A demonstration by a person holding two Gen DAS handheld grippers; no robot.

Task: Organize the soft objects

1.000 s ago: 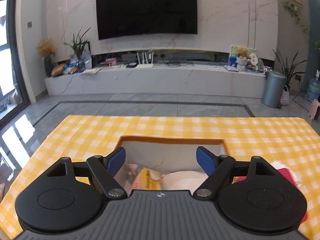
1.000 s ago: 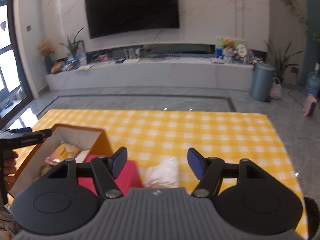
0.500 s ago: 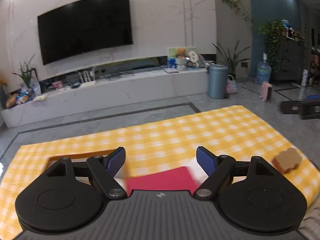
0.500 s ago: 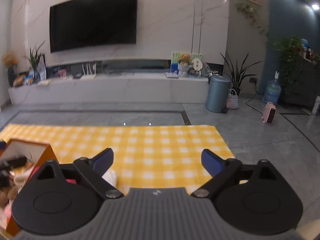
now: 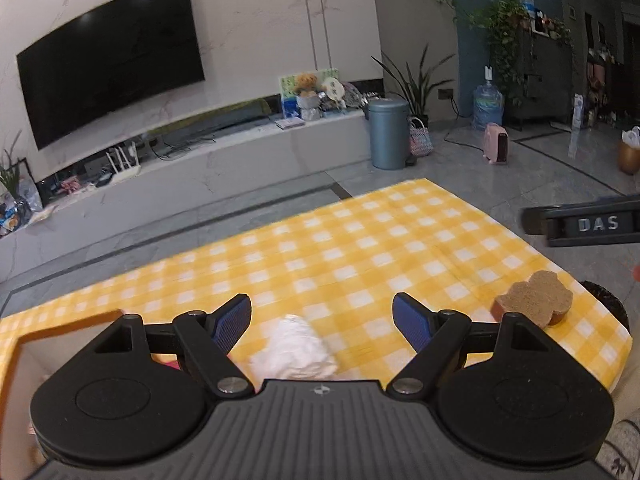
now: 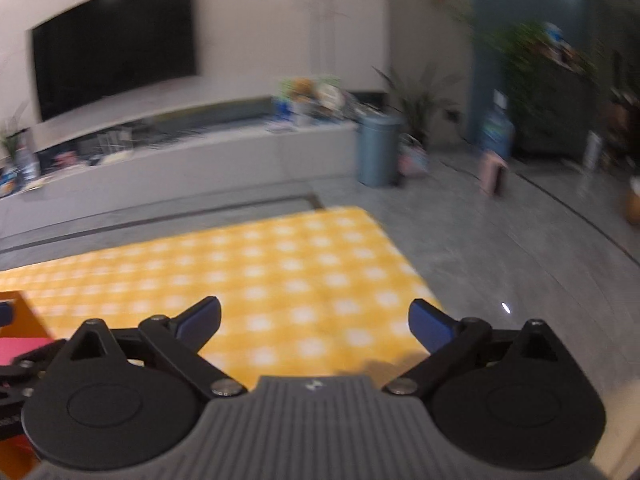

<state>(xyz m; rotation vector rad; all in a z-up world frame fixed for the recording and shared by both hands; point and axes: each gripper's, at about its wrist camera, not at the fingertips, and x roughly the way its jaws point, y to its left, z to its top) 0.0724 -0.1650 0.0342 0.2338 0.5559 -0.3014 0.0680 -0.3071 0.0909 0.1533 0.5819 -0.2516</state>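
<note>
The left tool (image 5: 322, 322) hangs over the bench (image 5: 360, 248), which is covered with a yellow-and-white checked cloth. Its blue-padded fingers (image 5: 232, 320) stand wide apart with nothing pressed between them; a crumpled white soft thing (image 5: 294, 350) lies on the cloth just below and between them, not touched by either pad as far as the view shows. To the right, near the bench's edge, a brown bear-shaped sponge (image 5: 534, 304) lies flat on the cloth, well apart from the white thing. At the lower left stands an open orange-rimmed box (image 5: 24, 344), with a bit of pink (image 5: 170, 366) showing behind the left finger.

At the right edge of the left wrist view a black bar of the other tool's body juts in, bearing the only legible writing — the white letters "DAS" (image 5: 598, 224).

The right tool (image 6: 314, 320) is shown in a blurred picture. Its jaws are opening and already stand very wide, with only bare checked cloth between them — no object there. At the far left of that view a corner of the orange box and a red-pink patch (image 6: 20, 348) appear, too smeared to identify further.

Beyond the bench are a wall-mounted television (image 5: 108, 60), a long white media shelf (image 5: 200, 164), a grey-blue bin (image 5: 388, 134) and a pink heater (image 5: 496, 148) on the tiled floor.
</note>
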